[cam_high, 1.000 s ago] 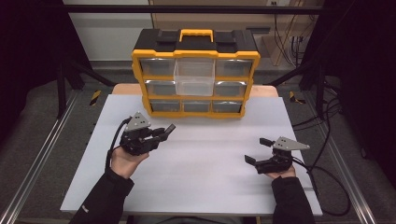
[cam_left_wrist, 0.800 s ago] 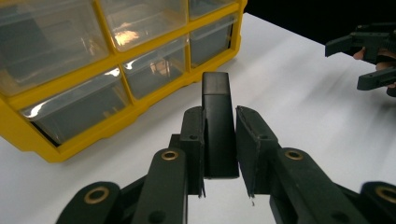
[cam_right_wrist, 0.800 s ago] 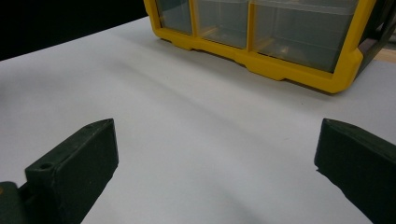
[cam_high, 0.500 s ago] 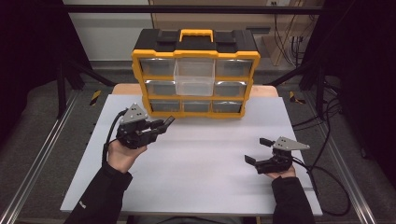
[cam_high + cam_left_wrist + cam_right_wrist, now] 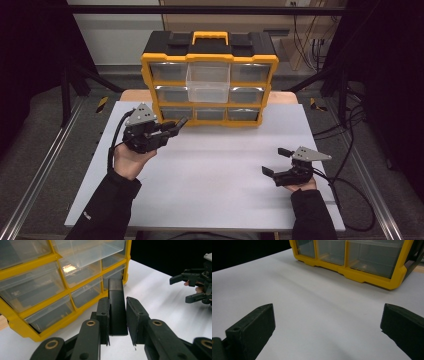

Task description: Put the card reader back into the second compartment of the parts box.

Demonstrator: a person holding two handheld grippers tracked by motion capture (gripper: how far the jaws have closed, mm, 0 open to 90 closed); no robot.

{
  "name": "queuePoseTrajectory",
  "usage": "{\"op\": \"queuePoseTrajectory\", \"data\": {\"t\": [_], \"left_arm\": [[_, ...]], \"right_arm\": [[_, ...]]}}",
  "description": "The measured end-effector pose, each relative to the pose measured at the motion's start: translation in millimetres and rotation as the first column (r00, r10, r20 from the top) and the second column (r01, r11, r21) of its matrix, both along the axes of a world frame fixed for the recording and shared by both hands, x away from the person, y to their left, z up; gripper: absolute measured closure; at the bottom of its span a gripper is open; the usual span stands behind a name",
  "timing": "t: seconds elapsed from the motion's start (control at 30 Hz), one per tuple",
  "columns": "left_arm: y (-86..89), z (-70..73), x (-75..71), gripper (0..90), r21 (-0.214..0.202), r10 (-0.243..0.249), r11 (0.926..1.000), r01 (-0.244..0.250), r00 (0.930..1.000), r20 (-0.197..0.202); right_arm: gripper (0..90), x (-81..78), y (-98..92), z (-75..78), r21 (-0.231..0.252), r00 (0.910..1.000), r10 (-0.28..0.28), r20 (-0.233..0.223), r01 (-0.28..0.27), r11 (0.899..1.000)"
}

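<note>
High view: left gripper [image 5: 172, 127] held up off the white table [image 5: 220, 165], clamped on a slim black block [image 5: 178, 123], tip just in front of the yellow drawer organizer's [image 5: 210, 80] bottom-left drawer; middle clear drawer [image 5: 208, 82] pulled out. Right gripper [image 5: 278, 161] low over the table's right side, jaws spread, nothing between them. Left gripper view: black block [image 5: 117, 307] pinched between both pads, sticking out forward, organizer [image 5: 57, 282] close ahead-left; other gripper [image 5: 193, 286] far right. Right gripper view: jaws wide apart over bare table [image 5: 317, 315], organizer [image 5: 359, 262] up ahead.
</note>
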State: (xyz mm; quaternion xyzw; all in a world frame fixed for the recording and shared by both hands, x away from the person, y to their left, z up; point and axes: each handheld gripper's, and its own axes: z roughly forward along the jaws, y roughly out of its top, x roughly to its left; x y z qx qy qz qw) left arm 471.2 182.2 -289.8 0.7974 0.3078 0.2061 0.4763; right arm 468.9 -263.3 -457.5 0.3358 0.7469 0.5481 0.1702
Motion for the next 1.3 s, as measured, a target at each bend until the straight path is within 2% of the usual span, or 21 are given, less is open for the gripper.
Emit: {"op": "queuePoseTrajectory", "data": {"t": [0.73,1.3], "left_arm": [[-4.1,26.5,0.9,72.3,-0.022,-0.011,0.9997,0.012,0.9992,0.039],[-8.1,38.8,4.1,72.2,-0.030,-0.013,0.9994,0.015,0.9982,0.059]], "right_arm": [[0.1,0.0,-0.5,0.4,0.000,1.0000,-0.001,0.000,0.001,1.000],[0.2,-0.2,-0.9,0.8,0.000,1.0000,-0.003,0.001,0.003,1.000]]}}
